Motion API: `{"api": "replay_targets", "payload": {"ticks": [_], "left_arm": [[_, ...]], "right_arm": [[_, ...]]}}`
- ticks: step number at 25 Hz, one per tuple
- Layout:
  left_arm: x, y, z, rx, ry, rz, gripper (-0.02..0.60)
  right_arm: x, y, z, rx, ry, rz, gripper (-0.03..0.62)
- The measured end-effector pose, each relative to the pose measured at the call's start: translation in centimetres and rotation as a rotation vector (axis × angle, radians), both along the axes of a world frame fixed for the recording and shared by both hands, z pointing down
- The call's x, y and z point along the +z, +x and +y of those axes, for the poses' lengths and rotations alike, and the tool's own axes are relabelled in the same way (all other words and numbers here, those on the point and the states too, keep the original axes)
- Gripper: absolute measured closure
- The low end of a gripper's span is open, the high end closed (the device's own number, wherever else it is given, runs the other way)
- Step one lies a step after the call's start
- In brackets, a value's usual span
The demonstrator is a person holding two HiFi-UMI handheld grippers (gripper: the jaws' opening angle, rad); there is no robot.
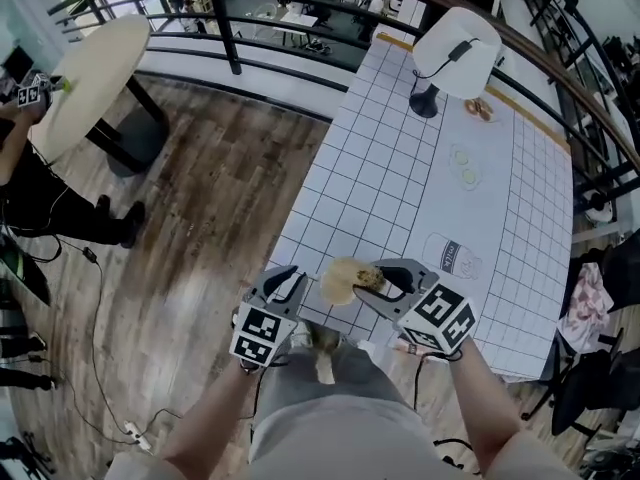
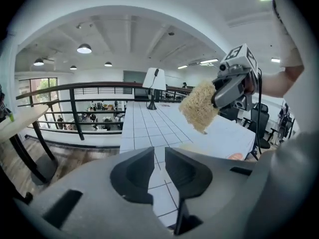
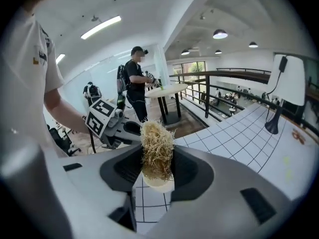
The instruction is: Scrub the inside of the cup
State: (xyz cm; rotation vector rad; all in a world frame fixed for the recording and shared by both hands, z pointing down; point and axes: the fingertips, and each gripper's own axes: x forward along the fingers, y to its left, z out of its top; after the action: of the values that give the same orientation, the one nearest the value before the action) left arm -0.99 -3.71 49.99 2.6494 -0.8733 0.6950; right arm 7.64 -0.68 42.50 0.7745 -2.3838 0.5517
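**A:** Where is the cup?

**B:** The cup (image 1: 338, 283) shows from above as a pale tan round shape. It sits at the end of the white gridded worktop (image 1: 430, 198) farthest from the lamp (image 1: 455, 36), well apart from it and close to the worktop's edge.

**A:** And the right claw?

**B:** The right claw (image 3: 157, 156) is clamped on a straw-coloured fibre scrubber (image 3: 157, 143). Both pads press into the bundle, and it sticks out past the tips. The claw is at that same far end from the lamp, and the scrubber is at the side of the cup that faces the lamp. In the right gripper view the cup's pale rim shows just under the scrubber's lower end. I cannot tell whether they touch.

**A:** Is the left claw holding anything?

**B:** No. The left claw (image 2: 159, 157) has its jaws a narrow gap apart with nothing between them. Only the worktop's grid shows through the gap. It is farther from the lamp than the cup is, just beside the cup and at about the worktop's edge. In the head view a small gap shows between its tips and the cup.

**A:** Is anything else on the worktop?

**B:** A clear thing with a dark label (image 1: 455, 257) lies between the lamp and the cup, nearer the cup. Two pale discs (image 1: 464, 166) lie closer to the lamp.
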Motion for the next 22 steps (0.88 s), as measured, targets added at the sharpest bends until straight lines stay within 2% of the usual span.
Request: {"api": "replay_targets", "payload": {"ticks": [7,16,22], "left_arm": [[-9.8,0.2,-2.3,-0.021,0.15,0.085,0.514],[-21.7,1.5,-3.1,-0.017,0.322,0.184,0.514],[-29.5,1.2,-2.3,-0.017,0.45,0.25,0.514]], "right_arm": [[-6.8,0.8,-1.8,0.151,0.188,-0.095,0.442],[-15.1,2.8,-3.0,0.321,0.438,-0.101,0.442],[-21.6,3.8,-2.1,0.391,0.594,-0.137,0.442]]}}
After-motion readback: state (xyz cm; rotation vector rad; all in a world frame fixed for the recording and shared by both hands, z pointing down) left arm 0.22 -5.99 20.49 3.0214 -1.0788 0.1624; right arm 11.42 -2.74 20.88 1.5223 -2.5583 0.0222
